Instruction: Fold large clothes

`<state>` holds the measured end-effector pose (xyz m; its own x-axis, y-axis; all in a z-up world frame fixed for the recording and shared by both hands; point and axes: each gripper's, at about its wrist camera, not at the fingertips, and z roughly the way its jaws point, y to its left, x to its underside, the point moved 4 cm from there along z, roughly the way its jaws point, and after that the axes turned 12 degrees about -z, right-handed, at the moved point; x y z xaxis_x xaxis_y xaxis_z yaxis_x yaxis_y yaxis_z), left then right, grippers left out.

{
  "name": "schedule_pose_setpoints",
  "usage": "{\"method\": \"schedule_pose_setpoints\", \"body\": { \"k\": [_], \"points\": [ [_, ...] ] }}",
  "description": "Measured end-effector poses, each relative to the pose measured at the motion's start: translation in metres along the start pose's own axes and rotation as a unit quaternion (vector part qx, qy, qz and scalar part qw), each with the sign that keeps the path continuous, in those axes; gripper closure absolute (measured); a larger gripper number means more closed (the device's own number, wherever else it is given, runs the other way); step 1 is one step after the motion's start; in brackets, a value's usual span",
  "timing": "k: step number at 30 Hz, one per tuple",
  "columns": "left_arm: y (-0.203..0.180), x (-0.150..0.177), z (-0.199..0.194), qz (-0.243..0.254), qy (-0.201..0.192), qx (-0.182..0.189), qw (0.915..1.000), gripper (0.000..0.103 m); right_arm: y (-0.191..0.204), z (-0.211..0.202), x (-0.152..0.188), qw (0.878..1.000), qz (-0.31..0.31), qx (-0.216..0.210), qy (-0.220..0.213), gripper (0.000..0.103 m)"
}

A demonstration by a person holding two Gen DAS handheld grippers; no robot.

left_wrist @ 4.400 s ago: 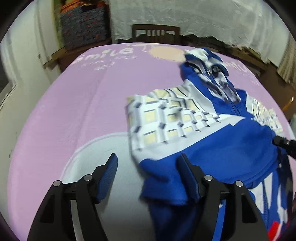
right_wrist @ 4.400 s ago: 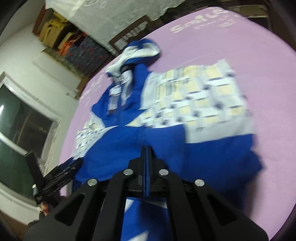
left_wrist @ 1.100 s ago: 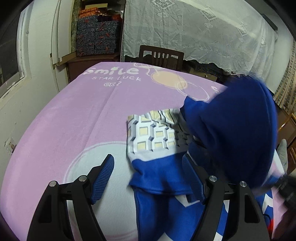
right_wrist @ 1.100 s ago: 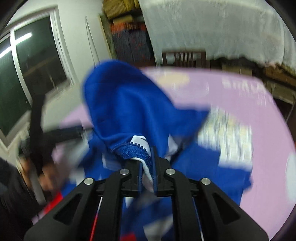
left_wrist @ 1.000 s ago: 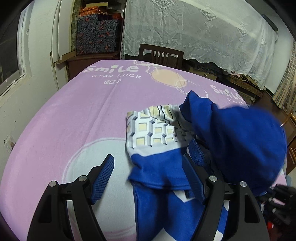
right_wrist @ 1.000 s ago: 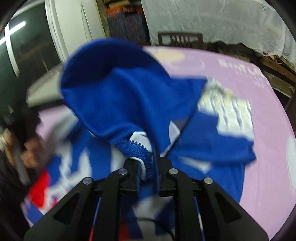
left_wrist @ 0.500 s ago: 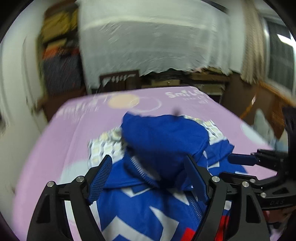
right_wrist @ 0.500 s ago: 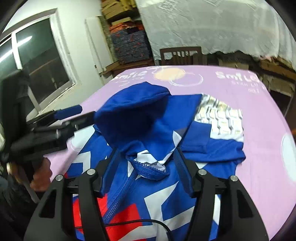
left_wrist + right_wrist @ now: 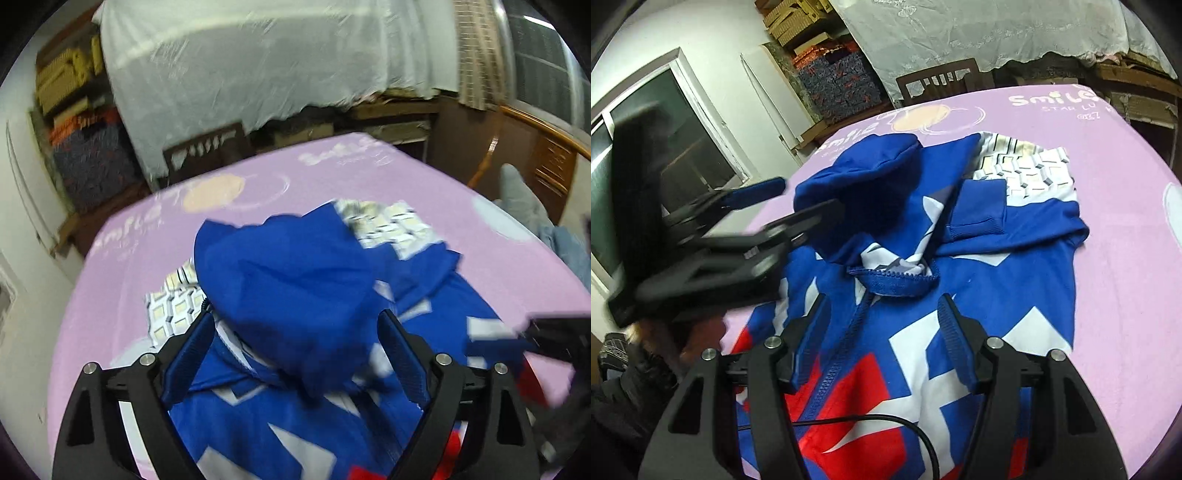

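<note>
Broadly, a pink cloth with white "Smile" lettering (image 9: 1123, 258) covers the surface and fills most of both views. On it lies a blue hooded jacket (image 9: 993, 280) with white and red blocks, zip side up, its blue hood (image 9: 871, 173) folded down over the chest and a checked cream sleeve (image 9: 1027, 166) tucked across the far side. The right hand-held gripper (image 9: 882, 332) hovers over the jacket's zip with its jaws parted and nothing between them; they have just been opening. The left hand-held gripper (image 9: 295, 350), blurred, also stands wide apart above the hood, gripping nothing, its jaws having just been opening. A dark wooden chair (image 9: 938, 81) stands beyond the surface.
</note>
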<state>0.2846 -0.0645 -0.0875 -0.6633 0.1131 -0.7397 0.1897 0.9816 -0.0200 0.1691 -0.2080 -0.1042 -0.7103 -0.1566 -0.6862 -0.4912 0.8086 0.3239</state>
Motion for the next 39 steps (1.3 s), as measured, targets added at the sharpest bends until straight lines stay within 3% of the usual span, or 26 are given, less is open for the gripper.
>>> {"method": "schedule_pose_setpoints", "body": {
  "k": [1,2,4,6,8,11,15,18,20,22,23,26,30,31,33,35,37,39],
  "points": [
    [0.006,-0.006,0.01,-0.012,0.011,-0.006,0.9999,0.039,0.0,0.001,0.001,1.0,0.004,-0.003,0.001,0.044],
    [0.014,-0.015,0.021,-0.029,0.031,0.0,0.9991,0.071,0.0,0.002,0.002,1.0,0.01,-0.007,0.003,0.044],
    [0.031,-0.031,0.031,-0.084,0.059,0.024,0.9945,0.096,0.005,0.007,0.004,0.999,0.02,-0.023,0.009,0.044],
    [0.047,-0.043,0.031,-0.124,0.066,0.047,0.989,0.096,0.013,0.011,0.004,0.999,0.016,-0.031,0.013,0.044],
    [0.059,-0.054,0.028,-0.147,0.063,0.051,0.9858,0.096,0.029,0.015,-0.002,1.0,-0.019,-0.008,0.006,0.043],
    [0.06,-0.06,0.025,-0.154,0.068,0.061,0.9838,0.096,0.048,0.02,-0.02,0.996,-0.078,0.039,-0.01,0.026],
    [0.057,-0.064,0.021,-0.164,0.071,0.079,0.9806,0.097,0.062,0.04,-0.049,0.993,-0.093,0.054,-0.046,0.016],
    [0.069,-0.073,0.015,-0.156,0.044,0.049,0.9856,0.098,0.061,0.07,-0.064,0.993,-0.089,0.052,-0.05,0.014],
    [0.084,-0.075,0.015,-0.2,0.064,0.087,0.9739,0.098,0.047,0.081,-0.07,0.991,-0.075,0.102,-0.038,0.031],
    [0.089,-0.076,0.014,-0.202,0.059,0.081,0.9743,0.098,0.032,0.092,-0.074,0.997,-0.049,0.054,-0.019,0.085],
    [0.09,-0.075,0.014,-0.196,0.057,0.075,0.9761,0.098,0.025,0.095,-0.076,0.998,-0.04,0.042,-0.006,0.095],
    [0.085,-0.064,0.011,-0.195,0.068,0.095,0.9739,0.097,0.012,0.069,-0.092,0.995,-0.067,0.068,-0.031,0.095],
    [0.074,-0.031,0.012,-0.207,0.086,0.128,0.9661,0.094,0.023,0.03,-0.099,0.976,-0.19,0.105,-0.035,0.094],
    [0.07,-0.019,0.018,-0.206,0.091,0.124,0.9663,0.092,0.026,0.031,-0.091,0.965,-0.229,0.127,-0.019,0.094],
    [0.065,0.009,0.04,-0.202,0.112,0.099,0.968,0.084,0.025,0.047,-0.067,0.955,-0.26,0.143,0.023,0.094],
    [0.066,0.025,0.056,-0.211,0.127,0.099,0.9641,0.081,0.021,0.066,-0.043,0.952,-0.265,0.145,0.059,0.094],
    [0.07,0.027,0.054,-0.21,0.112,0.104,0.9657,0.079,0.018,0.079,-0.026,0.948,-0.269,0.147,0.084,0.093],
    [0.072,0.028,0.05,-0.193,0.108,0.084,0.9716,0.065,0.017,0.084,-0.014,0.95,-0.265,0.134,0.101,0.088]
  ]
}}
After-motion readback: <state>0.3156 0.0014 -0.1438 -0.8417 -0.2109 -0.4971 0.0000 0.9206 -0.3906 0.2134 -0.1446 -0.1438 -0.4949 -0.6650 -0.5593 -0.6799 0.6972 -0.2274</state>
